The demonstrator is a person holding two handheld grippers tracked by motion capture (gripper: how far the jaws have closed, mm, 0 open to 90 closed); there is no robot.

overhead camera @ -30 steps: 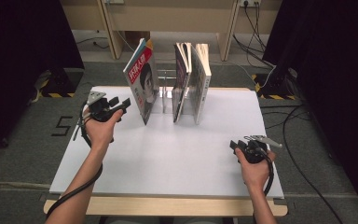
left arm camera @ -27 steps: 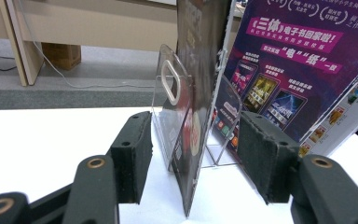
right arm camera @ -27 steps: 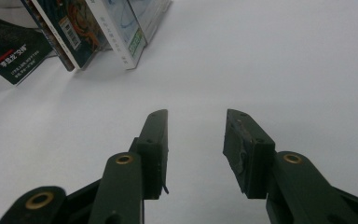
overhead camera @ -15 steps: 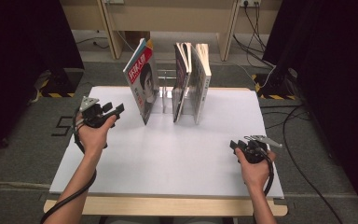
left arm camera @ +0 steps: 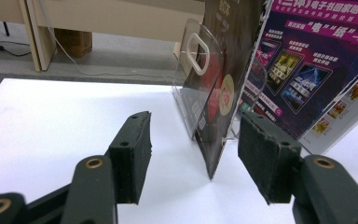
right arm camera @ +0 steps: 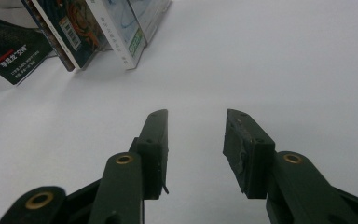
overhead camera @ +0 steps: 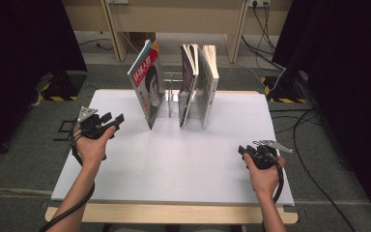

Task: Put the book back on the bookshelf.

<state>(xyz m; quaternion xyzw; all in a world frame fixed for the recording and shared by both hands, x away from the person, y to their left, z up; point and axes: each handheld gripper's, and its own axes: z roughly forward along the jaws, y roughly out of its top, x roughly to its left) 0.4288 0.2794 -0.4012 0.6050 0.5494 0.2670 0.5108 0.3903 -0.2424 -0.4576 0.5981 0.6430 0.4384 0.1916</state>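
Observation:
Three magazines stand in a clear acrylic rack point(overhead camera: 170, 99) at the back middle of the white table point(overhead camera: 174, 164). The left magazine point(overhead camera: 147, 89), with a face on its cover, leans away from the other two point(overhead camera: 199, 82). My left gripper point(overhead camera: 116, 119) hovers left of the leaning magazine, open and apart from it. In the left gripper view its jaws point(left arm camera: 193, 158) stand wide, the dark magazine edge point(left arm camera: 223, 93) and the rack point(left arm camera: 200, 88) lying farther ahead. My right gripper point(overhead camera: 244, 150) rests low near the front right, open point(right arm camera: 196, 140) with nothing between its fingers.
Wooden furniture legs point(overhead camera: 113, 34) and cables point(overhead camera: 265, 29) stand on the floor behind the table. Dark curtains flank both sides. Bare white board stretches between the two hands and in front of the rack.
My left hand has drawn back from the leaning magazine, toward the left and nearer the front edge, and sunk a little. The right hand has not moved.

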